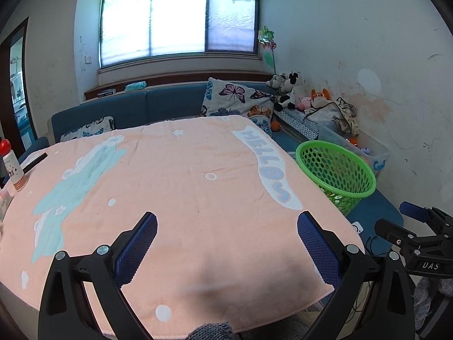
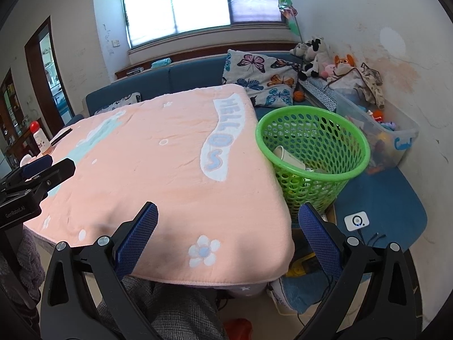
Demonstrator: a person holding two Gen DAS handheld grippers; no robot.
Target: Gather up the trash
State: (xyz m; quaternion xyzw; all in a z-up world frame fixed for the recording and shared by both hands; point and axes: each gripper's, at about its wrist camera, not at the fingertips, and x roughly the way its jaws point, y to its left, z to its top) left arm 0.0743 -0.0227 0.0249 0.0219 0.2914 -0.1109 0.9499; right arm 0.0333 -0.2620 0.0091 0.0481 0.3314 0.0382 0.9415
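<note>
Peach terry cloth with a white "HELLO" banner (image 2: 175, 153) covers the bench, and no loose litter shows on it. Both tools hover over its near edge: the left gripper (image 1: 226, 243) and the right gripper (image 2: 228, 233) each have their blue-padded fingers spread wide apart, holding nothing. Just beside the bench's right edge stands the green perforated plastic basket (image 2: 334, 130), with a white paper cup (image 2: 286, 155) and other scraps lying inside. Judging by that, the collecting looks finished or nearly so. Any next move calls for scanning the far left corner, where a white bottle with a red cap (image 1: 12, 164) stands, before deciding whether anything remains.
</note>
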